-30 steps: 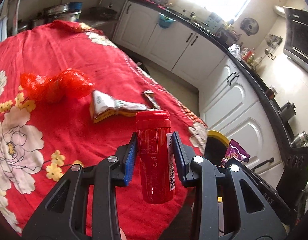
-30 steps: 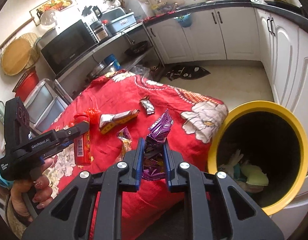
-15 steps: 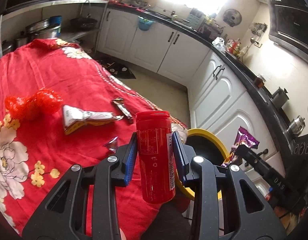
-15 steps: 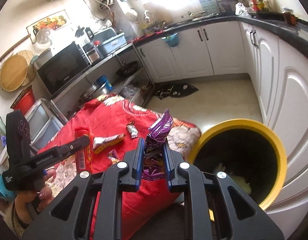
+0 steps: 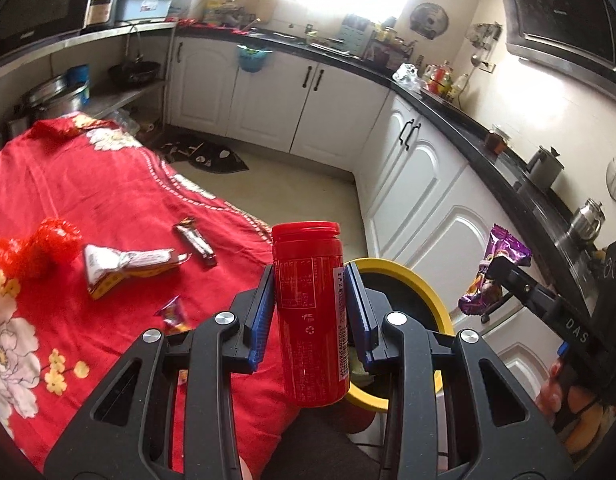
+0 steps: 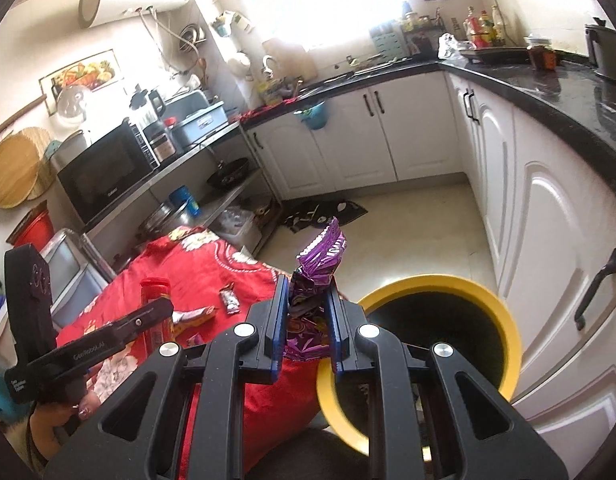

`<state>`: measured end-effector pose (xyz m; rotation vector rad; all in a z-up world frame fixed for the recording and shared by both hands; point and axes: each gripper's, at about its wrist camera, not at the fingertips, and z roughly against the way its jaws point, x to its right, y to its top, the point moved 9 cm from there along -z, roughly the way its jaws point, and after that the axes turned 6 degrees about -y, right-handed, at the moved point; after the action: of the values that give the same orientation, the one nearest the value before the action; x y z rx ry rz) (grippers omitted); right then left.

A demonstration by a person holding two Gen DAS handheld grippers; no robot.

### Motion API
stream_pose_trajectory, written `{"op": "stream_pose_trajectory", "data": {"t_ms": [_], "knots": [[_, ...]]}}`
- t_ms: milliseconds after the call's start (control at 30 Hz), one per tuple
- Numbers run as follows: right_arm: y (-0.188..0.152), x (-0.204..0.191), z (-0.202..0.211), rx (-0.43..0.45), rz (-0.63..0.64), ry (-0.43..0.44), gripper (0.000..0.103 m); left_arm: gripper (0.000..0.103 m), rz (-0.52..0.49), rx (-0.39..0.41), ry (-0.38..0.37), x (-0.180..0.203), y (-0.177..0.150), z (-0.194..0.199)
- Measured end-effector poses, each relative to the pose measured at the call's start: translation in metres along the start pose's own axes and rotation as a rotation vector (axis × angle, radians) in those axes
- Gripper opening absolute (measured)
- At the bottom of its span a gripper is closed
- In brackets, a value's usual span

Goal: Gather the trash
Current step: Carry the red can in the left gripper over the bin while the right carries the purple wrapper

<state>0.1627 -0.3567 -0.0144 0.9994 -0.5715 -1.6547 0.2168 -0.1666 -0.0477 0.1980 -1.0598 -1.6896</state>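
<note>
Now the left claw grips a red canister upright, and the right claw pinches a purple wrapper. Both have swung off the red-clothed desk over the last second, and the yellow-rimmed bin has come in just ahead of each, so dropping looks next. Behind on the desk lie a cream wrapper, a dark bar wrapper, red netting and a small candy wrapper.
</note>
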Motion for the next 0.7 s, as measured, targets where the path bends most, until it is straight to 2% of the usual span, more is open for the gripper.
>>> {"op": "stream_pose_trajectory", "data": {"t_ms": [700], "knots": [[0.014,0.048,0.014,0.065,-0.017,-0.131,0.017,0.027,-0.124,-0.022,-0.052,0.056,-0.007,-0.036]]}}
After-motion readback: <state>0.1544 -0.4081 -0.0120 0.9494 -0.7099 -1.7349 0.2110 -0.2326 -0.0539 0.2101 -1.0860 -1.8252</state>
